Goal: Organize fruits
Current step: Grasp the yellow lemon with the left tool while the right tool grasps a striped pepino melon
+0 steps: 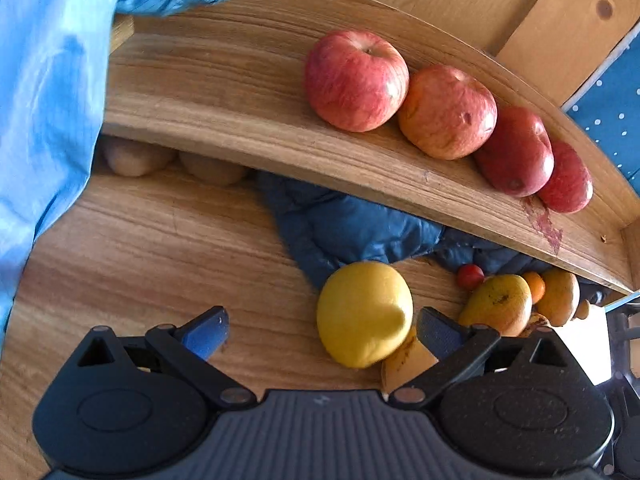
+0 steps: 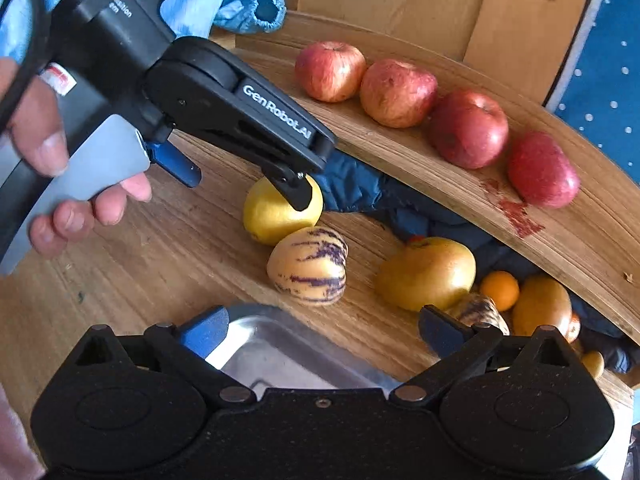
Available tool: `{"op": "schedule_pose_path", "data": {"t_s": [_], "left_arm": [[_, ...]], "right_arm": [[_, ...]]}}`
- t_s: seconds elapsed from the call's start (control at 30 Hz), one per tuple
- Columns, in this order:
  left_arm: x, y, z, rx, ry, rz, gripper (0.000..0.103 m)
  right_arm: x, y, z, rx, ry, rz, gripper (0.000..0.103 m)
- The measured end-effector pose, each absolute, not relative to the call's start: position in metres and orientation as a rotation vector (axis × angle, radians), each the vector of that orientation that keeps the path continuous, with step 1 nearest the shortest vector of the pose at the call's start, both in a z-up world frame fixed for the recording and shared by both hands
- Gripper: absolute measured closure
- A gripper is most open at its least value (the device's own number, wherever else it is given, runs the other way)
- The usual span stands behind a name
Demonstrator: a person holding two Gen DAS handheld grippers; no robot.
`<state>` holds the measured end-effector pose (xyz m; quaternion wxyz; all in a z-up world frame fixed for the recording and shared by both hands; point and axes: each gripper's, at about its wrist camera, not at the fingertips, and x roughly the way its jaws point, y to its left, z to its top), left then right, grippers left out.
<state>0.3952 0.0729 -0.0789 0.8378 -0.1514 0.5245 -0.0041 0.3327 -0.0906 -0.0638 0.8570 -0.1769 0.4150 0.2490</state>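
Wooden worktop [image 2: 168,264] with a raised shelf [image 1: 248,128] carrying four apples [image 1: 356,80]; the lemon [image 1: 365,314] lies below on the worktop, between the wide-open, empty jaws of my left gripper [image 1: 322,330] and close to its right finger. I judge the lemon light, firm and waxy-slick, so I would pinch across its fat middle, not the tapered ends. My right gripper [image 2: 322,328] hangs open and empty over a steel tray [image 2: 280,348].

A crumpled dark blue cloth [image 1: 340,228] lies mid-frame under the wooden shelf [image 1: 248,92]; a steel tray [image 2: 280,352] sits at lower centre; dotted blue floor [image 2: 612,92] fills the upper right.
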Motion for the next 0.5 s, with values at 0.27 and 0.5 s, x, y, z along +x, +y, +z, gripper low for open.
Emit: {"op": "schedule_pose_path", "data": {"t_s": [0.27,0.5], "left_arm": [[0.408,0.066,-0.090,-0.319,1.118,-0.094,0.015],[0.412,0.068,-0.098,-0.362,1.141,-0.187,0.036]], "right_arm": [[0.352,-0.072,-0.078,-0.356,0.875,0.490,0.010],[0.362,-0.067,-0.087,-0.343,0.894,0.485,0.025]]}}
